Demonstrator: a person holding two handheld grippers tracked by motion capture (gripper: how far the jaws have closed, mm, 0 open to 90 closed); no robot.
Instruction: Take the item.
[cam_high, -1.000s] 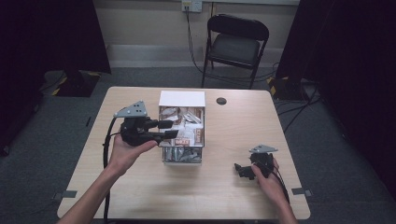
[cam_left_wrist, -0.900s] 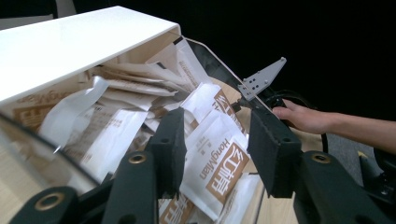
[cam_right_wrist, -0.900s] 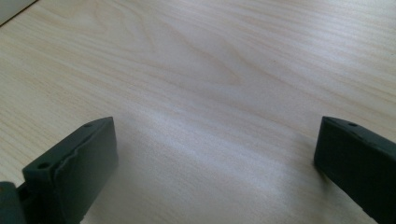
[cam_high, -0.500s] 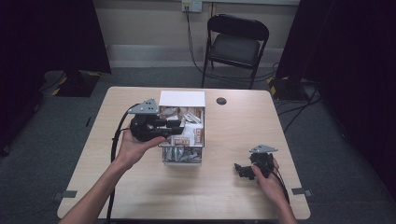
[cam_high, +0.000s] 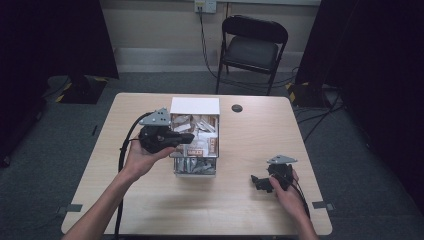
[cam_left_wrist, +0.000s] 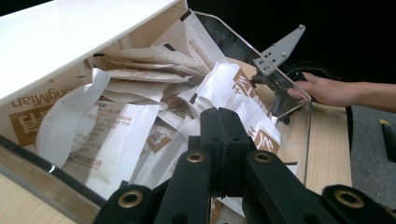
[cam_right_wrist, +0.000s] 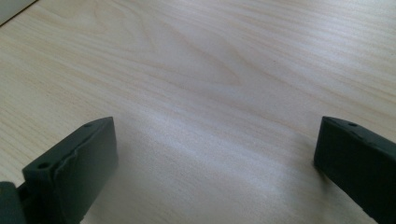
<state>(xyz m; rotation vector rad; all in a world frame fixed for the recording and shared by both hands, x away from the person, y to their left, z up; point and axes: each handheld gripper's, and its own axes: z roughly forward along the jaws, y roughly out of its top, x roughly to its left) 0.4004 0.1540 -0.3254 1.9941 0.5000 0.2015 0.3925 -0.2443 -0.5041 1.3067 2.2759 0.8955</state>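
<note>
A clear plastic box with a raised white lid stands mid-table, full of white and brown paper packets. My left gripper reaches in over the box's left wall, just above the packets. In the left gripper view its jaws are pressed together with nothing between them. My right gripper rests low on the table near the front right, apart from the box. Its jaws stand wide open over bare wood.
The wooden table has bare room in front of the box and on both sides. A small black round disc lies at the back. A black folding chair stands behind the table. The left gripper's cable trails along the forearm.
My left gripper has moved right, from beside the box's left wall to over the packets inside. The right gripper has stayed where it was.
</note>
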